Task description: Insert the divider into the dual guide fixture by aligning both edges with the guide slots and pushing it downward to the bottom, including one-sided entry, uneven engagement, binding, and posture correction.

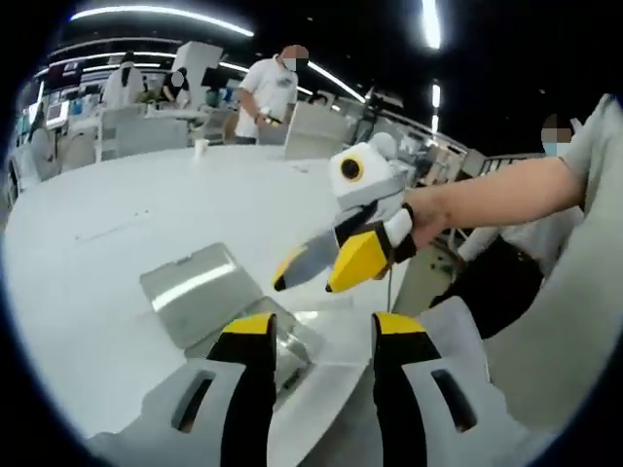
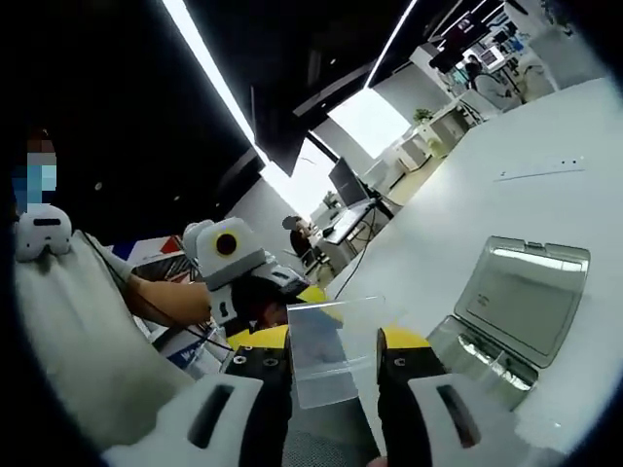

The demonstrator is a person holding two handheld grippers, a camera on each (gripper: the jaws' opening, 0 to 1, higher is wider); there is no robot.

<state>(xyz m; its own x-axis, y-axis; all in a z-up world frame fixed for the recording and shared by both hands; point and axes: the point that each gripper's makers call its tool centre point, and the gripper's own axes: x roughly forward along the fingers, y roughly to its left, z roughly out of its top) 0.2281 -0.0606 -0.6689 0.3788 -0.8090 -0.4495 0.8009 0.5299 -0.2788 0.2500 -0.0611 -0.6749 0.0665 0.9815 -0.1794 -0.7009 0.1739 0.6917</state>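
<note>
The divider (image 2: 326,370) is a small clear plastic plate, and my right gripper (image 2: 331,342) is shut on it, holding it upright between its yellow-tipped jaws. The fixture is a clear case lying on the white table, with its lid (image 2: 526,292) swung open and its tray-like base (image 2: 482,355) to the right of the plate. In the left gripper view the same lid (image 1: 190,287) and base (image 1: 292,350) lie just past my left gripper (image 1: 326,326), which is open and holds nothing. The right gripper (image 1: 310,284) hovers above the base, held by a hand (image 1: 428,209).
The white table (image 1: 127,214) stretches far to the left and back. Its near edge (image 1: 321,409) runs under my left jaws. A person's sleeve and body (image 1: 574,292) stand close on the right. Other people and desks (image 1: 263,92) are far behind.
</note>
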